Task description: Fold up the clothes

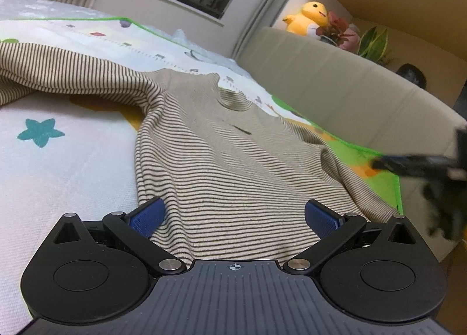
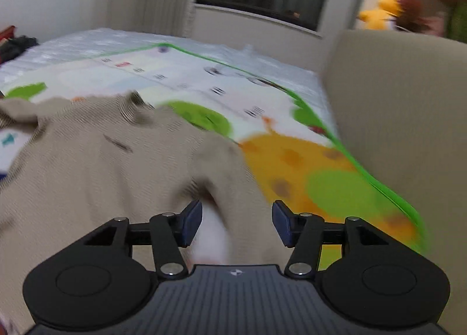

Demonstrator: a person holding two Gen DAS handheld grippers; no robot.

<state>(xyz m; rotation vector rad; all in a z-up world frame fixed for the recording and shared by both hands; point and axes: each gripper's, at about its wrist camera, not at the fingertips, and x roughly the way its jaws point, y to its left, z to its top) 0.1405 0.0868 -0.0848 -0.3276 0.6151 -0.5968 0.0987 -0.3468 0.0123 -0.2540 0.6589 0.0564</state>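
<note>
One striped shirt (image 1: 221,156) lies spread on the play mat (image 1: 58,159) covering the bed, collar toward the far edge, one sleeve trailing off toward the mat's left side. Left gripper (image 1: 233,218) sits low over the shirt's hem, jaws wide with cloth between them but not pinched. Right gripper (image 2: 237,224) (its view is motion-blurred) hangs over the shirt's right side near the mat's green edge, jaws likewise wide, gripping nothing. Beyond the bed's right edge stands a beige headboard (image 1: 350,89).
</note>
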